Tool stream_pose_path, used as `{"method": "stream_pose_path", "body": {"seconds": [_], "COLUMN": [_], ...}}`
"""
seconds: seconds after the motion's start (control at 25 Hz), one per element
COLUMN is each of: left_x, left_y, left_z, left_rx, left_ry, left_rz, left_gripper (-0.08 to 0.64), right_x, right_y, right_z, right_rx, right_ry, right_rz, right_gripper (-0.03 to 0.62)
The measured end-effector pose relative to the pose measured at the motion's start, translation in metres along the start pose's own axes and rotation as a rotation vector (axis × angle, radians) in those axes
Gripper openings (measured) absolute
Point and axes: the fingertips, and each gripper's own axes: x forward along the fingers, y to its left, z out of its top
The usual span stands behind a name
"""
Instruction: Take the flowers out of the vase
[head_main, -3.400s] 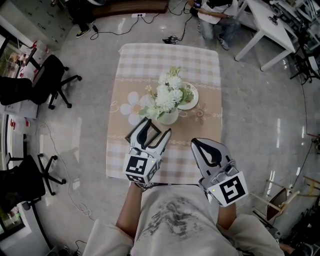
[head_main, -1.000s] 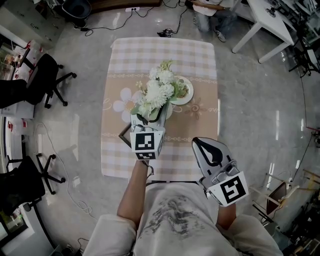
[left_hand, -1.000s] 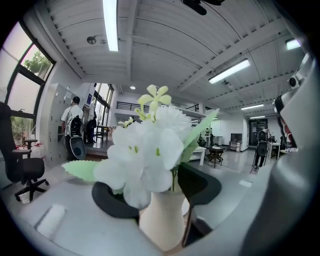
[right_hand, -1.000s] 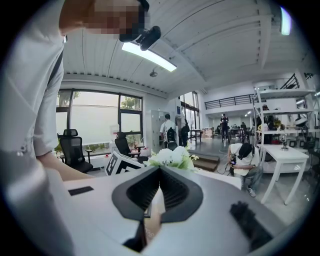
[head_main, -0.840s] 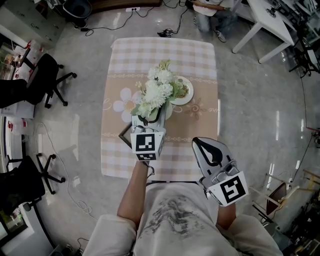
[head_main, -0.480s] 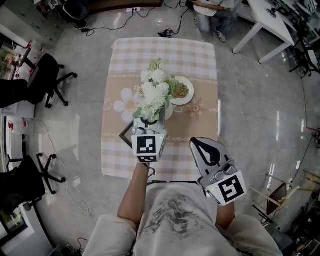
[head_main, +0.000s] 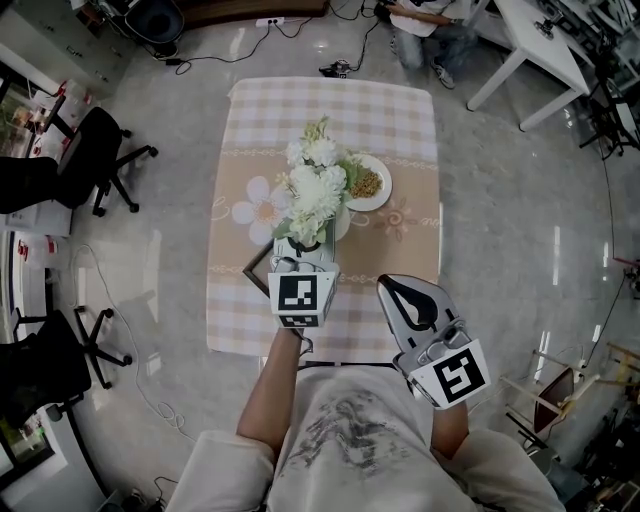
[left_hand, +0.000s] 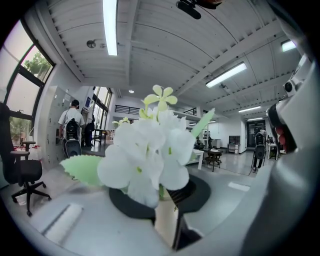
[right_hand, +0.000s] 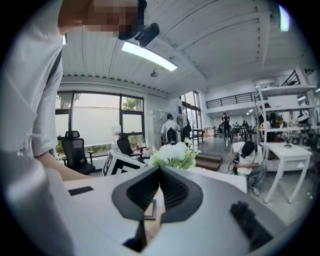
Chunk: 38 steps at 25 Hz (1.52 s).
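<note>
The flowers are sitting in the vase on the desk. Just above the vase rim, the left gripper is clamping the stems, its jaws having just been closing, readying a lift. Right of the vase, the right gripper is idling, jaws together and empty, keeping clear.

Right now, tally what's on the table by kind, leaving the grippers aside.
flower bunch: 1
vase: 1
plate: 1
square frame: 1
Total: 4
</note>
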Motion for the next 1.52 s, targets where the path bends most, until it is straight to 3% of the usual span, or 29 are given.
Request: {"method": "stream_pose_path", "body": {"seconds": [1.52], "left_x": [-0.025], "left_y": [-0.016], "left_z": [0.072], "left_rx": [0.03], "left_ry": [-0.153], "left_rz": [-0.129], "left_gripper": [0.055], "right_x": [0.0], "right_y": [0.021], "right_z": [0.011], "right_rx": [-0.017], "right_ry": [-0.027], "right_rz": [-0.043], "right_gripper": [0.015]}}
